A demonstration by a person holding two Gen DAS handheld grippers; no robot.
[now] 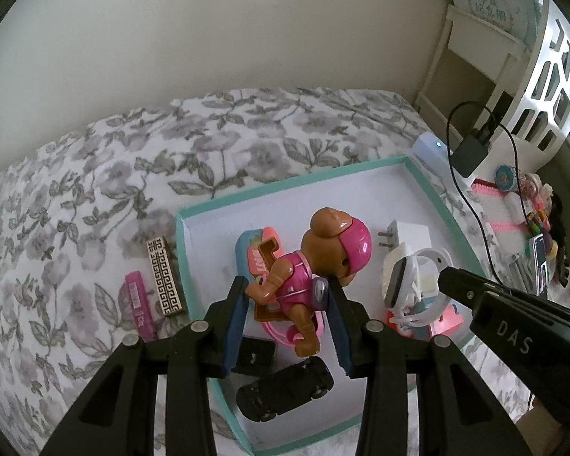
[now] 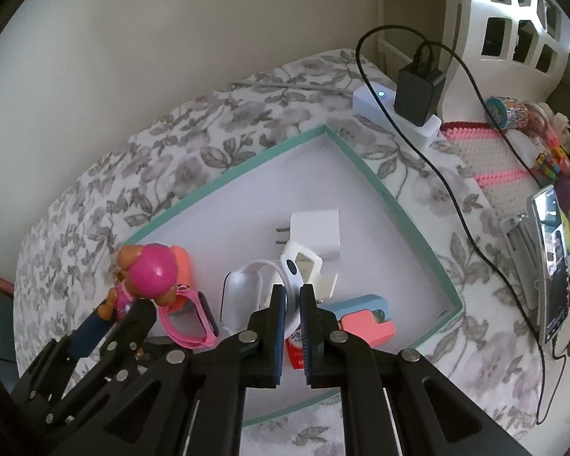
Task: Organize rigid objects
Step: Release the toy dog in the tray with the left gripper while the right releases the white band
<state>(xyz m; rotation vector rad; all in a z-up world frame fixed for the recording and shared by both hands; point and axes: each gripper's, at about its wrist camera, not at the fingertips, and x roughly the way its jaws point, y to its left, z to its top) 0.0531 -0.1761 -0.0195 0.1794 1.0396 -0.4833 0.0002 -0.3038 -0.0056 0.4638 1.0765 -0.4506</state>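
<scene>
My left gripper (image 1: 288, 296) clamped the toy pup (image 1: 304, 285) above the teal tray (image 1: 452, 212) for sorting; my right gripper (image 2: 292, 304) pinched the white watch (image 2: 288, 277) inside it.

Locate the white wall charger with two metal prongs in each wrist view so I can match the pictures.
Left wrist view: the white wall charger with two metal prongs lies right of centre, inside the teal-rimmed white tray.
Right wrist view: it lies near centre, prongs pointing left.
Shared landmark: the white smartwatch just in front of it.
</scene>
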